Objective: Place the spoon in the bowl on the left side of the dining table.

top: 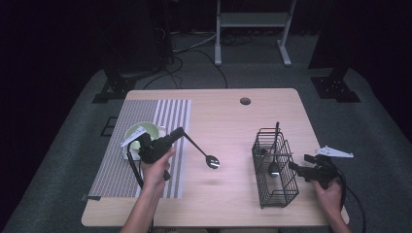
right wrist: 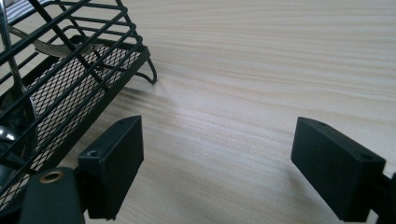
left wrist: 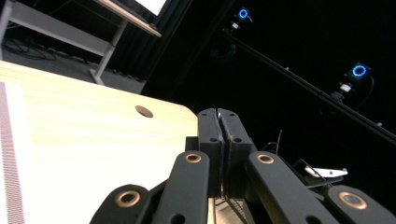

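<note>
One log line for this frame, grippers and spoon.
left gripper: shut on spoon | right gripper: open, beside wire basket | spoon over table

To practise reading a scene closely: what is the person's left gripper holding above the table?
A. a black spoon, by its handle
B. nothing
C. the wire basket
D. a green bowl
A: in the high view the left gripper is shut on the handle of the black spoon, whose bowl hangs toward the table, apart from the wire basket.

Left gripper (left wrist: 219,140) has its black jaws pressed flat together, nothing visible between them. Light wooden table (left wrist: 93,144) stretches off toward 10 o'clock (round hole (left wrist: 144,111) at 11), two blue-ringed lights (left wrist: 359,70) glowing around 1 to 2 o'clock.
</note>
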Tool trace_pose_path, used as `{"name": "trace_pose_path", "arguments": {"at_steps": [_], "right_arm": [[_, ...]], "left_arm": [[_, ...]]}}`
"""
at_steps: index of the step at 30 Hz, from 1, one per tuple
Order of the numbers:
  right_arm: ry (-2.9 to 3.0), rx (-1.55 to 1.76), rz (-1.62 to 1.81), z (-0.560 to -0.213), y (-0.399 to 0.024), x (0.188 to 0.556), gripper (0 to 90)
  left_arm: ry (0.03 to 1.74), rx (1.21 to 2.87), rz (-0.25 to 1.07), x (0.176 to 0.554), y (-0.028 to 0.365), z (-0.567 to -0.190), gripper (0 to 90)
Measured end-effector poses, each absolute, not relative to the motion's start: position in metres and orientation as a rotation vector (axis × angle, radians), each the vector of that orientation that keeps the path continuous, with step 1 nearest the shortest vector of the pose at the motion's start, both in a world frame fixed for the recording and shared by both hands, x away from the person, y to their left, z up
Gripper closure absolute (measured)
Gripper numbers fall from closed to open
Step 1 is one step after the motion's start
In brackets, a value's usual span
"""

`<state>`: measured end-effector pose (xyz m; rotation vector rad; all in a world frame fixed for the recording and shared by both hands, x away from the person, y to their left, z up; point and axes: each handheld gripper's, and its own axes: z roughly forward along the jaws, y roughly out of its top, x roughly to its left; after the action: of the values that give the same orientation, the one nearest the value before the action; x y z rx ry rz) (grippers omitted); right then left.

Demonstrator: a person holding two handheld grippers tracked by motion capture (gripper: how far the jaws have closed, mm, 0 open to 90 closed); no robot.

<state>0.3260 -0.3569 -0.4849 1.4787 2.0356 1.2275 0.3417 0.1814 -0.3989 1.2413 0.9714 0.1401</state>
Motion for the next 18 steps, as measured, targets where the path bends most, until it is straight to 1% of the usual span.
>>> {"name": "trace_pose_path", "arguments": {"at_steps": [18], "right_arm": [[2.036,1.475,1.199,-0.485,-0.355,0.326,16.0]], "left_arm": [[0.993,1.215,0.197,0.346,0.202,-0.390,89.1]]}}
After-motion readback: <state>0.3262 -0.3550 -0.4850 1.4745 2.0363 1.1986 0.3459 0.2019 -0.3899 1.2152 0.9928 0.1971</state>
